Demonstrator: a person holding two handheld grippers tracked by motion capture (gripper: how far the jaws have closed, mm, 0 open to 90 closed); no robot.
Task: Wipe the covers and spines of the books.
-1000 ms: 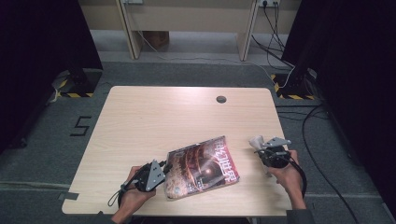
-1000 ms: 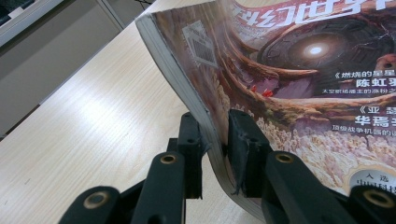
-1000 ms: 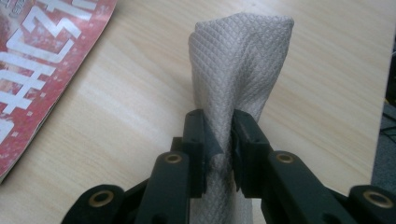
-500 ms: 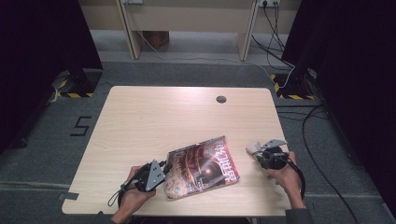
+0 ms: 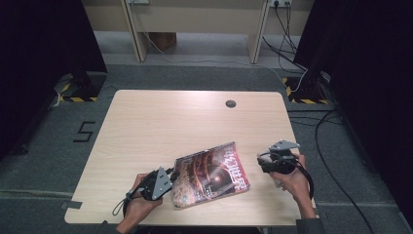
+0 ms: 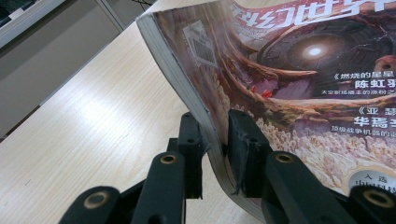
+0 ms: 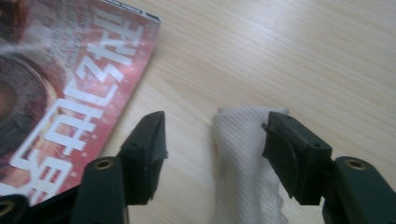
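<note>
Near the desk's (image 5: 146,122) front edge, the left claw (image 6: 215,140) pinches the magazine's (image 5: 210,174) lifted corner; the right claw (image 7: 212,140), just spreading, straddles a white cloth (image 7: 247,158). The floppy magazine could slip and tear.

Pale wood table (image 5: 160,126): magazine (image 5: 210,174) (near edge), white cloth (image 7: 247,158) beside it.

Bare wooden table (image 5: 160,126) — grey floor (image 5: 63,146) around it.
</note>
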